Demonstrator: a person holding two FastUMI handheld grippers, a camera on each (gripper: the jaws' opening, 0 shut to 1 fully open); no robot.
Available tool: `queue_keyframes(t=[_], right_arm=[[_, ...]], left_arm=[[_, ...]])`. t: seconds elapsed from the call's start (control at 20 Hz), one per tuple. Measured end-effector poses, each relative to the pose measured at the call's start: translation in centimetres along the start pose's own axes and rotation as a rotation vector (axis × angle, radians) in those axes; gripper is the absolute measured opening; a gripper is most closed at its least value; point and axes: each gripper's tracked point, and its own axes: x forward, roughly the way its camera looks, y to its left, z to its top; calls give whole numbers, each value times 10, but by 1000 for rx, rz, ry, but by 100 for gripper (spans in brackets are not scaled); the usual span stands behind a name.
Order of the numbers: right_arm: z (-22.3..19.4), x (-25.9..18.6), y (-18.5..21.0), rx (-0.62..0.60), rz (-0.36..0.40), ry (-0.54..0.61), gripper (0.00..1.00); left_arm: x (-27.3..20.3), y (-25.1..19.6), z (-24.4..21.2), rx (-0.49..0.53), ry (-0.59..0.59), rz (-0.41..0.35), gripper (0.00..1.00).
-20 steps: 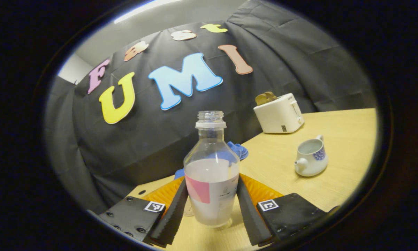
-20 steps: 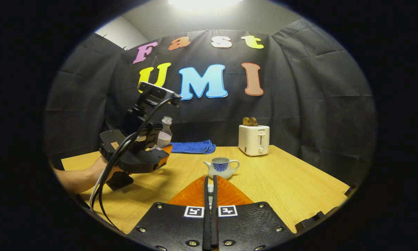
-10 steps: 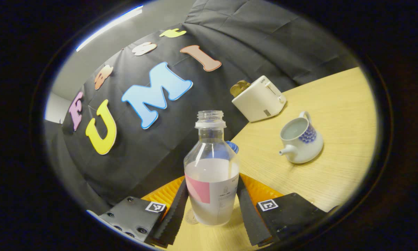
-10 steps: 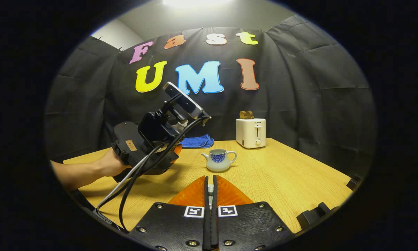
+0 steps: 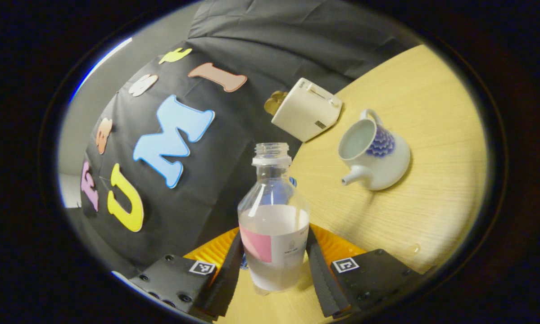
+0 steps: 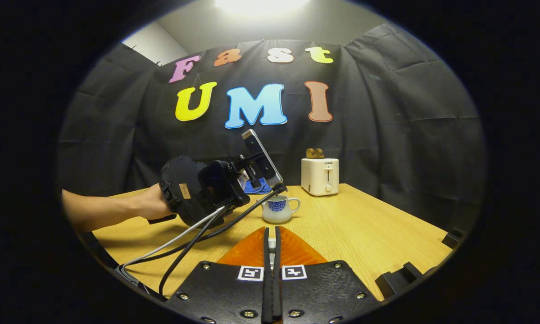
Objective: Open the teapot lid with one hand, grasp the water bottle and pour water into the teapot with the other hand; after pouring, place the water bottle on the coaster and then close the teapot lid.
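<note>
My left gripper (image 5: 273, 270) clamps the uncapped water bottle (image 5: 273, 234), tilted beside the lidless teapot (image 5: 374, 155), while my right gripper (image 6: 272, 252) jaws sit nearly closed on something I cannot identify

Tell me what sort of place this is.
Probably a staged recording booth, not a real kitchen: black cloth wall, a light wooden table set with a white toaster and a white-and-blue ceramic teapot.
</note>
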Motion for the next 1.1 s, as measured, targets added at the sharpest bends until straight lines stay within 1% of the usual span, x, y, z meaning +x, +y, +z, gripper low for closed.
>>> queue_keyframes(t=[0.05,0.35,0.5,0.65,0.75,0.95,1.1], right_arm=[[-3,-1,0,2,2,8,0],[-6,-3,-2,10,2,20,0],[-5,-3,-4,16,0,14,0],[-4,-5,-4,11,-3,13,0],[-5,-4,-3,16,2,18,0],[-6,-4,-3,14,0,24,0],[-8,-1,-5,17,-2,37,0]], left_arm=[[3,-2,1,24,3,-7,85],[4,-7,10,205,15,6,85],[8,-11,12,256,26,-17,85],[8,-11,18,310,20,-20,85],[10,-14,16,340,34,-39,85],[11,-9,18,436,58,-47,86],[10,-7,24,478,58,-59,86]])
